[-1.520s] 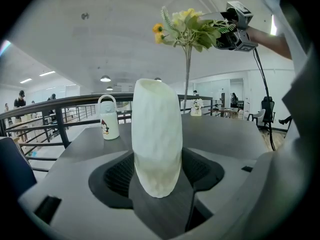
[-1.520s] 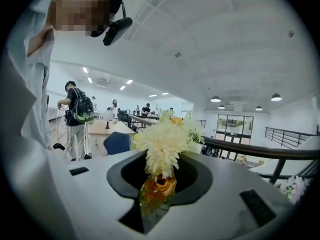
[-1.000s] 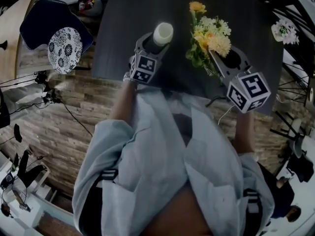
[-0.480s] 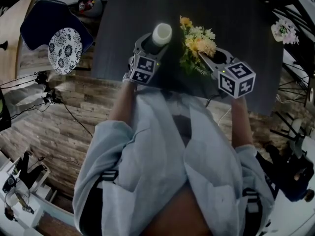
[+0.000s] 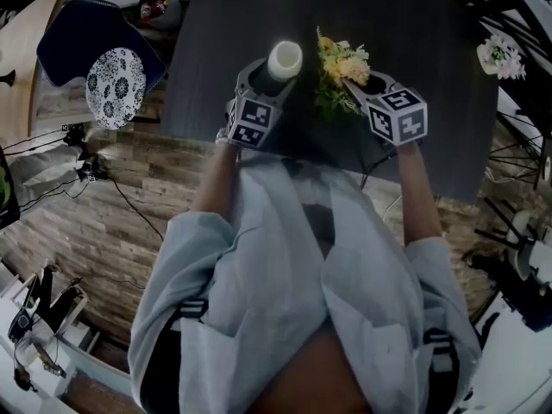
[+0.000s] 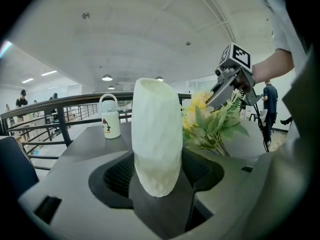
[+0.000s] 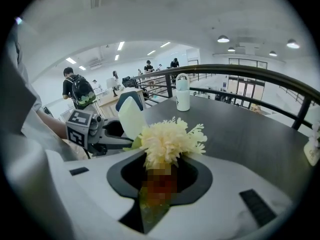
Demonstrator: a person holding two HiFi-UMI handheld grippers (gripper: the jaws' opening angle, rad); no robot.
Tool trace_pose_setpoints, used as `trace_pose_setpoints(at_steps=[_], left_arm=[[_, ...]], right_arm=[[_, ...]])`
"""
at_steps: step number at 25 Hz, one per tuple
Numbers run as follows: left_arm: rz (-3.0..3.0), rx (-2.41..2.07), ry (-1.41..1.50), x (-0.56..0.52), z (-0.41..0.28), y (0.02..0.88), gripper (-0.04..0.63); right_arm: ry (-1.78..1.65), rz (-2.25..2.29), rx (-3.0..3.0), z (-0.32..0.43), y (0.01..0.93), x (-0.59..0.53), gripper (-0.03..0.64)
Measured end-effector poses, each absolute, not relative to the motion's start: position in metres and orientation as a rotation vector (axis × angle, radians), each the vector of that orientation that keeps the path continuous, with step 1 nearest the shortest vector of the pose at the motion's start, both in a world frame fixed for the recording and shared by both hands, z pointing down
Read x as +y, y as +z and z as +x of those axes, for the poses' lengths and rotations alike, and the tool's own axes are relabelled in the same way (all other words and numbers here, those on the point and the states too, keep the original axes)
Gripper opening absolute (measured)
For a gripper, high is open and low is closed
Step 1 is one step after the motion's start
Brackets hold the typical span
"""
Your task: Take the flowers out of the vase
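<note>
My right tool [image 5: 355, 89] grips the flowers [image 5: 338, 59], clear of the vase [image 5: 285, 57] that my left tool [image 5: 269, 80] clamps, blooms forward above the bench [image 5: 414, 33].

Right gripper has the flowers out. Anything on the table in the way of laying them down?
Nothing visible does. The flowers, clamped in the right gripper, hang beside the vase, and the dark table around and beyond them is bare; a white bottle stands far off near its far edge.
</note>
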State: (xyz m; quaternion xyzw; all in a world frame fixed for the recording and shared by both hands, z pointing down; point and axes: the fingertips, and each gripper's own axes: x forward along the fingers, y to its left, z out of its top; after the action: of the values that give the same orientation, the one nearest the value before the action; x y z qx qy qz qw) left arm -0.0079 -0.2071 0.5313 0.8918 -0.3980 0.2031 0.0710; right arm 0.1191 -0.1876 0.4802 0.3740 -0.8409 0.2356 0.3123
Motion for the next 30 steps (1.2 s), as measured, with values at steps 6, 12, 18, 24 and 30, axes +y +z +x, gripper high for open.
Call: trace_pose_setpoints(at_steps=[6,12,18,24,30], left_arm=[[2.68,-1.197,0.609,-0.207,-0.008,0.531,0.298],[2.674,-1.203,0.608,-0.207,-0.008,0.532,0.299],[2.671,-1.203,0.612,-0.207,-0.008,0.532,0.298],[2.669,-1.201,0.614,-0.207,-0.009,0.532,0.299],[2.667,-1.205,0.613,-0.206,-0.01,0.532,0.299]], right_arm=[[0.619,0.971,-2.212,0.117,0.503,-0.201,0.107],[0.606,0.988,-2.201,0.114,0.521,-0.212,0.107],[0.602,1.02,-2.194,0.113,0.539,-0.214,0.118],[0.598,1.092,-2.168,0.117,0.549,-0.214,0.147],[0.578,1.162,-2.153,0.124,0.547,-0.217,0.224]])
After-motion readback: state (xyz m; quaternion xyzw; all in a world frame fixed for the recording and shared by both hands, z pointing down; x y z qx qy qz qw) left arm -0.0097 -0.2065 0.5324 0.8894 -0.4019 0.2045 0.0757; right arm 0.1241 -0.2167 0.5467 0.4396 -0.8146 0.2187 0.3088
